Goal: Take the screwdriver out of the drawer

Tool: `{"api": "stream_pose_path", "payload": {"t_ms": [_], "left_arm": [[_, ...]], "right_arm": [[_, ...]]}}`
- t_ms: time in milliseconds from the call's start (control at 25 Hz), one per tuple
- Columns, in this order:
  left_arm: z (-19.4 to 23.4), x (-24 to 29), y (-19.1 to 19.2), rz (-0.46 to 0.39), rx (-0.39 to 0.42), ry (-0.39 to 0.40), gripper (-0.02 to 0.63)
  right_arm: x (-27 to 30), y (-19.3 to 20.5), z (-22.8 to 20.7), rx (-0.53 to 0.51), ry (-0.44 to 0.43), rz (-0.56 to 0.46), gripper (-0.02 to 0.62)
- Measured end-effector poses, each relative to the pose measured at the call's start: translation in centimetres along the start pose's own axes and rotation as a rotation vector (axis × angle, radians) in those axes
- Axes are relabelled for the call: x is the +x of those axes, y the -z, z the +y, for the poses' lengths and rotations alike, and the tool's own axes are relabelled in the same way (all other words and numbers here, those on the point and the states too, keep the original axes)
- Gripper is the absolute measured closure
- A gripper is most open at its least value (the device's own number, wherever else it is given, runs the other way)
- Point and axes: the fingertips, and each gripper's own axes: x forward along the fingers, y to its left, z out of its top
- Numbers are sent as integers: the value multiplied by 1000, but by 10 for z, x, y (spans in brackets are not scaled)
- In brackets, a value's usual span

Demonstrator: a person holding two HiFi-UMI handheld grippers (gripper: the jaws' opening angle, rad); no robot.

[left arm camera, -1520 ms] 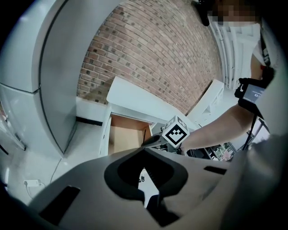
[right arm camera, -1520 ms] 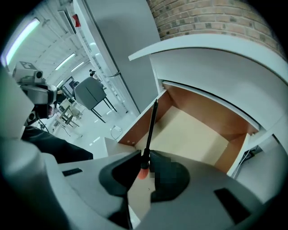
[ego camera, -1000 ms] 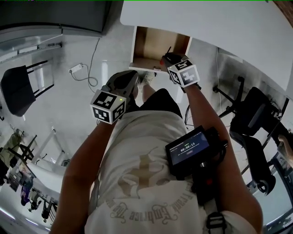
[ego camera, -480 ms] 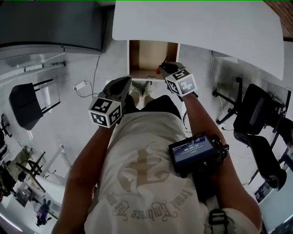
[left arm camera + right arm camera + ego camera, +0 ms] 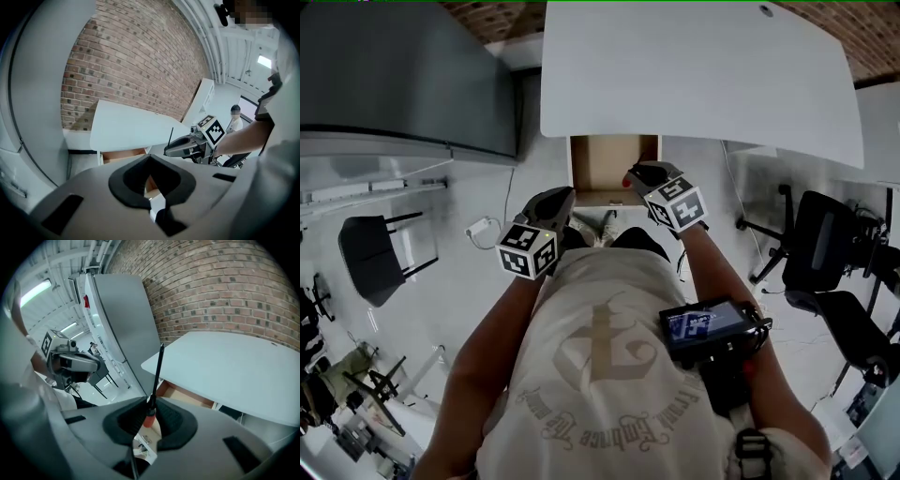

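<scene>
The screwdriver (image 5: 155, 376) has a thin black shaft and a red handle (image 5: 148, 418); it stands upright between the jaws of my right gripper (image 5: 149, 425), which is shut on it. In the head view the right gripper (image 5: 636, 175) is just in front of the open wooden drawer (image 5: 605, 161) under the white table (image 5: 703, 75), the red handle (image 5: 627, 181) showing at its tip. My left gripper (image 5: 555, 200) is held lower left of the drawer, jaws together and holding nothing. From the left gripper view (image 5: 151, 190) I see the right gripper (image 5: 187, 146) with the shaft (image 5: 170, 136) pointing up.
A tall grey cabinet (image 5: 403, 75) stands left of the table. A black chair (image 5: 370, 258) is at the left, office chairs (image 5: 825, 244) at the right. A power strip with cable (image 5: 483, 228) lies on the floor. A brick wall (image 5: 225, 291) is behind.
The right gripper has drawn back from the drawer mouth with the screwdriver in it. The head view has shifted, showing more of the table top. The left gripper stayed beside the body.
</scene>
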Motion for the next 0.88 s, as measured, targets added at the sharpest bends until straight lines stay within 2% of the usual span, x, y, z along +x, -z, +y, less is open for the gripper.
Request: {"api": "stream_pose_path", "payload": {"t_ms": [240, 480, 880], "left_arm": [[-21, -6, -22, -16, 58, 26, 584], [-20, -7, -37, -30, 91, 50, 584], [-52, 3, -40, -54, 105, 86, 584]], "right_arm": [[-40, -14, 10, -8, 1, -71, 523], [-59, -44, 22, -33, 6, -144, 523], [-104, -44, 39, -39, -1, -221, 523]]}}
